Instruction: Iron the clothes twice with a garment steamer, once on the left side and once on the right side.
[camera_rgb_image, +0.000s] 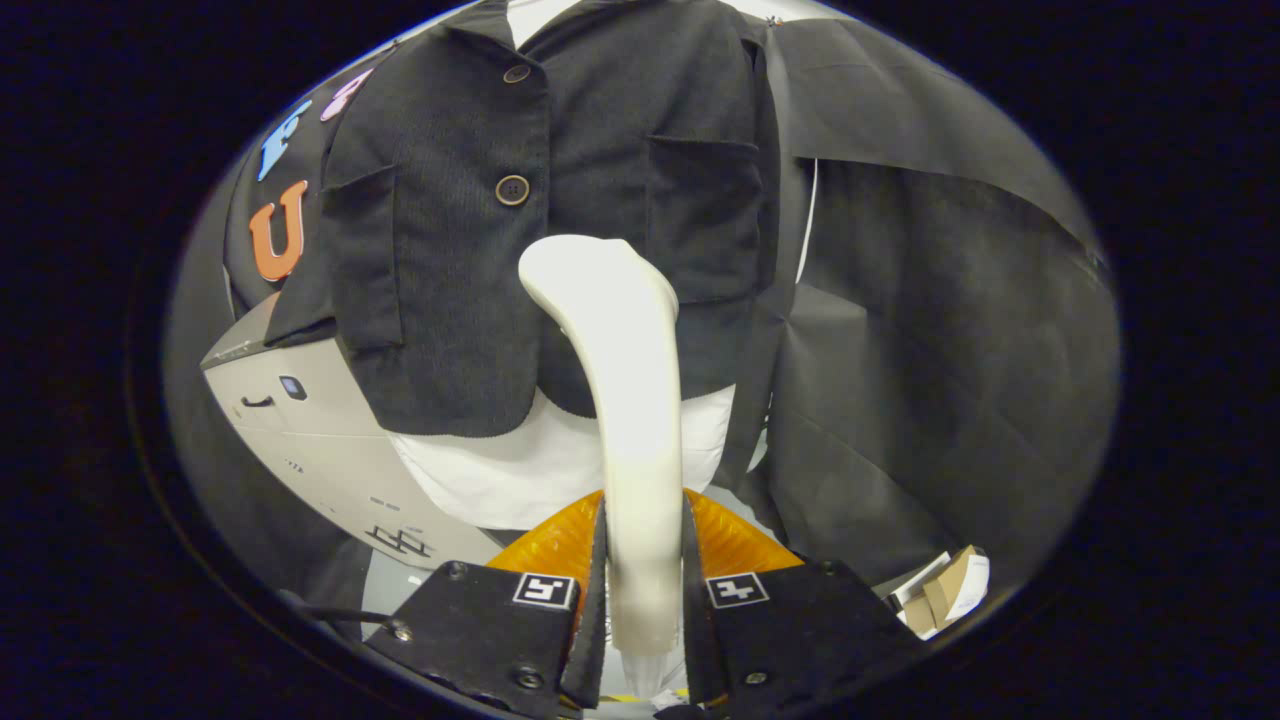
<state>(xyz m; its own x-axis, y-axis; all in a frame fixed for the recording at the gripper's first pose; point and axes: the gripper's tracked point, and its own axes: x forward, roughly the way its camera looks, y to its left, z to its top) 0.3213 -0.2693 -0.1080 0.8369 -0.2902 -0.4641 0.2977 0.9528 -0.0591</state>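
Note:
My gripper (643, 560) is shut on the cream handle of the garment steamer (625, 400), both black fingers (590, 600) pressing its sides. The steamer rises from between the fingers and curves toward a dark corduroy jacket (470, 250) hanging over a white garment (530, 470). Its head rests against or just in front of the jacket, near the middle, below the lower brown button (512, 190) and beside the right chest pocket (705, 215). Whether the head touches the cloth I cannot tell.
A grey box-like appliance (300, 420) stands to the left, behind the jacket's hem. Black cloth walls (930, 330) hang on the right. A small cardboard piece (945, 590) lies low on the right. Orange gripper parts (545, 545) flank the handle.

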